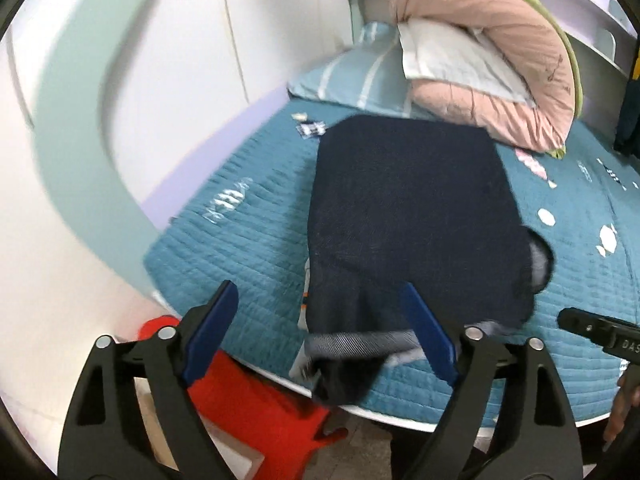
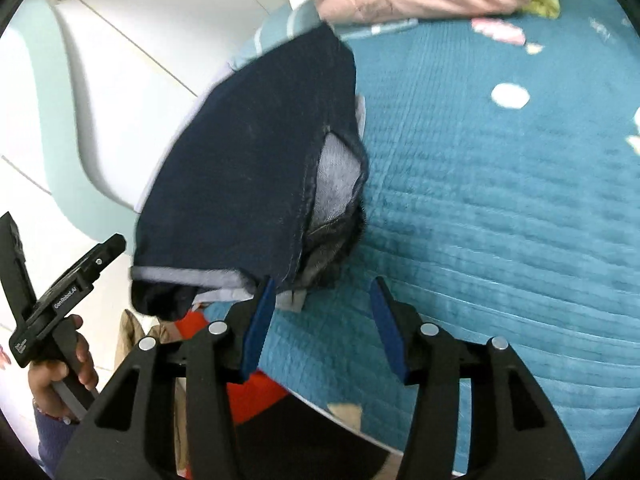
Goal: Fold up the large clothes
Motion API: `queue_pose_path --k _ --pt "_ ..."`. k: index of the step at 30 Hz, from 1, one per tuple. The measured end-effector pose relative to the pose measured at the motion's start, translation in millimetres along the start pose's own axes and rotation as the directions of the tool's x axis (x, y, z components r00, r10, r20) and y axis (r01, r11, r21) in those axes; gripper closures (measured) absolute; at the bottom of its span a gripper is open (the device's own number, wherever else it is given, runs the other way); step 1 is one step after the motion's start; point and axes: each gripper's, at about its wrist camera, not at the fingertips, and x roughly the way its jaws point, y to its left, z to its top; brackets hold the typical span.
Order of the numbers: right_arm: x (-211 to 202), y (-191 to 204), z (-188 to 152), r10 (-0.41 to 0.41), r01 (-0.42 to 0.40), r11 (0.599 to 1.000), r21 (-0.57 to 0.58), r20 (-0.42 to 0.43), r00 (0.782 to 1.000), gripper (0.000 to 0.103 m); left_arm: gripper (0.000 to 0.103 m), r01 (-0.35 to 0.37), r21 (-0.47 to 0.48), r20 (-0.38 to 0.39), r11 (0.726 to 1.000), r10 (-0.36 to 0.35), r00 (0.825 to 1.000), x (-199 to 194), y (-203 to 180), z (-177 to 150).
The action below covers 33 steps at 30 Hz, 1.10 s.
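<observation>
1. The left gripper (image 1: 320, 320) points forward over the near edge of the bed (image 1: 224, 232). Its blue pads (image 1: 212, 332) stand wide apart and hold nothing; the right pad overlaps the near part of the dark garment (image 1: 412, 208) in the picture, and contact cannot be confirmed.
2. The right gripper (image 2: 322, 320) points forward over the same near edge. Its jaws are open and empty; the left pad (image 2: 258, 328) sits just beside the garment's near corner.
3. The dark garment (image 2: 256, 168) lies folded into a compact navy panel on the teal quilt, near the bed's near edge. A grey lining shows at its near hem and at an opening on its right side. One near corner hangs over the bed edge.
4. A red object (image 1: 256, 404) stands on the floor below the bed edge, near the left gripper.
5. Far beyond the garment lie a striped pillow (image 1: 360, 80) and a pink duvet (image 1: 500, 60).
6. View differences: the right wrist view shows the person's left hand (image 2: 60, 376) wrapped around the left gripper's handle. The left wrist view shows only the tip of the right gripper at the right edge, plus small patterned items (image 1: 312, 128) on the quilt at the far left.
</observation>
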Motion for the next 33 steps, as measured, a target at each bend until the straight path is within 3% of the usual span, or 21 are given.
queue_pose_path --k 6,9,13,15,17,20,24,28,33 --pt "-97.9 4.6 -12.2 -0.048 0.057 0.993 -0.107 0.082 0.995 0.037 0.012 0.051 0.007 0.051 0.999 -0.052 0.997 -75.9 -48.6 -1.8" --pt "-151.5 10.7 -24.9 -0.097 0.117 0.983 -0.142 0.143 0.985 0.018 0.009 0.151 0.017 0.085 0.988 -0.152 0.985 -114.4 -81.0 -6.9" --pt "-216.5 20.7 -50.2 -0.121 0.17 0.966 -0.196 0.241 0.963 0.015 0.009 0.229 0.01 0.087 0.973 -0.229 0.969 -160.7 -121.4 -14.6" --pt "-247.8 27.2 -63.8 -0.15 0.222 0.95 -0.22 0.301 0.942 0.008 0.009 0.25 0.02 0.112 0.968 -0.251 0.962 -185.2 -135.7 -15.9" --pt "-279.2 33.0 -78.2 -0.176 0.271 0.934 -0.232 0.362 0.916 0.008 0.006 0.26 0.031 0.15 0.965 -0.262 0.953 -215.5 -149.1 -17.7" --pt "-310.5 38.3 -92.7 -0.162 0.277 0.929 -0.245 0.405 0.9 0.008 0.005 0.264 0.037 0.207 0.964 -0.266 0.942 -252.5 -162.7 -19.5" --pt "-360.8 50.5 -117.1 -0.195 0.36 0.902 -0.239 0.518 0.833 0.008 0.005 0.231 0.059 0.278 0.971 -0.238 0.931 -306.4 -184.4 -26.2" --pt "-393.3 53.2 -132.3 -0.177 0.361 0.904 -0.231 0.565 0.806 0.008 0.005 0.193 0.094 0.324 0.977 -0.213 0.922 -347.3 -201.7 -34.6" --pt "-428.6 53.9 -148.6 -0.179 0.387 0.899 -0.206 0.634 0.752 0.008 0.005 0.18 0.143 0.377 0.973 -0.222 0.899 -387.3 -218.4 -45.5"
